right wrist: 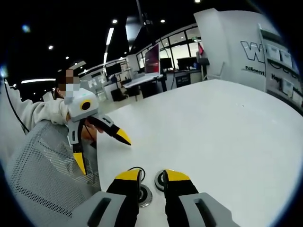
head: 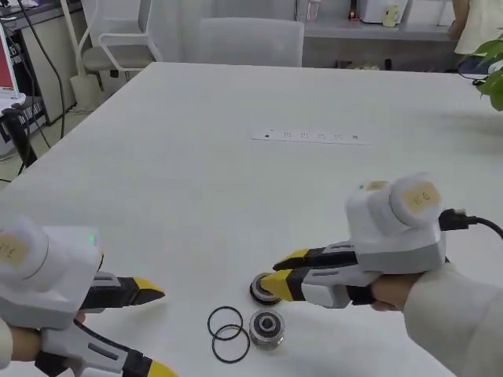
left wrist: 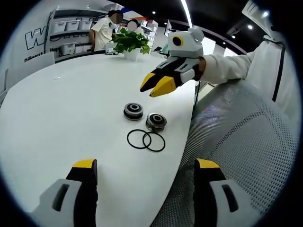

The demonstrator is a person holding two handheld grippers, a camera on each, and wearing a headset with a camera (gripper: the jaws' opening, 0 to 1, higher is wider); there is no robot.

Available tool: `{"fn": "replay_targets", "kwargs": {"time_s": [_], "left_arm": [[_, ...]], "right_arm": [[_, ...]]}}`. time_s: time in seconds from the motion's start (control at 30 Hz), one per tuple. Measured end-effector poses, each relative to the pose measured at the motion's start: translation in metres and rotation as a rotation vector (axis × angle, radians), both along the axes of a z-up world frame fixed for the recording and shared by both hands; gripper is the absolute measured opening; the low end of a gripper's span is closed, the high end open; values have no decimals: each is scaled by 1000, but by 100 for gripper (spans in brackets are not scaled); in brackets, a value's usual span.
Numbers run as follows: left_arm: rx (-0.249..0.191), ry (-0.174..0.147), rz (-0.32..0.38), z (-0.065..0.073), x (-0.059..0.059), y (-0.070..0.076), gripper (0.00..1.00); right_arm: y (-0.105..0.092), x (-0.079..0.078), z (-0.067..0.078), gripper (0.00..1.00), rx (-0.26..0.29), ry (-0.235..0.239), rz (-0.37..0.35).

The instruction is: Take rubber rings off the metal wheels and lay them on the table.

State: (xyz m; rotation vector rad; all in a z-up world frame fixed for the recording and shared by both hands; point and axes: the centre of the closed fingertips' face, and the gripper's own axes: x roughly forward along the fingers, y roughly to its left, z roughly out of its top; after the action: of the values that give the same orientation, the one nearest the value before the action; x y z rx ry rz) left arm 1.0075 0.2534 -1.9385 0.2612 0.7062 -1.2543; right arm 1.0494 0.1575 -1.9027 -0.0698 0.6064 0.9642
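The right tongs (head: 284, 271) were clenched to a thin slit and grasped nothing that could be made out. They were held low over the far wheel (head: 263, 289), tips pointing down at its edge. Judging by that aim, it was probably the wheel being worked on. In the right gripper view it sat just ahead of the narrow gap, which suits picking at a thin rubber band rather than gripping the whole wheel.

The left tongs (head: 156, 330) were released, jaws spread wide, and held nothing. They stood well to the side of the parts, facing them across the table (head: 236, 157). They were likely kept ready to steady a wheel while leaving the right tongs room.

Two rings (head: 226, 338) lay flat on the bare table, overlapping each other, just beside the near wheel (head: 267, 326). That wheel looked bright and mostly metal, so the rings had likely come from it. The far wheel looked darker round its rim and seemed to carry rubber, though the detail was too small to be sure. The two wheels lay close together, near the table edge closest to the person.

In the left gripper view a pot (left wrist: 131, 53) at the far end of the table held a leafy plant (left wrist: 129, 40).
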Motion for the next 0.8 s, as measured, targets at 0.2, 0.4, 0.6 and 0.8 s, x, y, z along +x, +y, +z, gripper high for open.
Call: {"fn": "replay_targets", "kwargs": {"time_s": [0.2, 0.4, 0.6, 0.8], "left_arm": [[-6, -1, 4, 1, 1, -1, 82], [-21, 6, -13, 2, -2, -5, 82], [-69, 7, 4, 10, 2, -9, 82], [-134, -10, 9, 29, 9, -18, 82]], "right_arm": [[-7, 2, -6, 17, -13, 11, -15], [-16, 4, -11, 17, -28, 23, -39], [-23, 6, -18, 17, -52, 34, -53], [-29, 7, -26, 17, -83, 43, -62]]}}
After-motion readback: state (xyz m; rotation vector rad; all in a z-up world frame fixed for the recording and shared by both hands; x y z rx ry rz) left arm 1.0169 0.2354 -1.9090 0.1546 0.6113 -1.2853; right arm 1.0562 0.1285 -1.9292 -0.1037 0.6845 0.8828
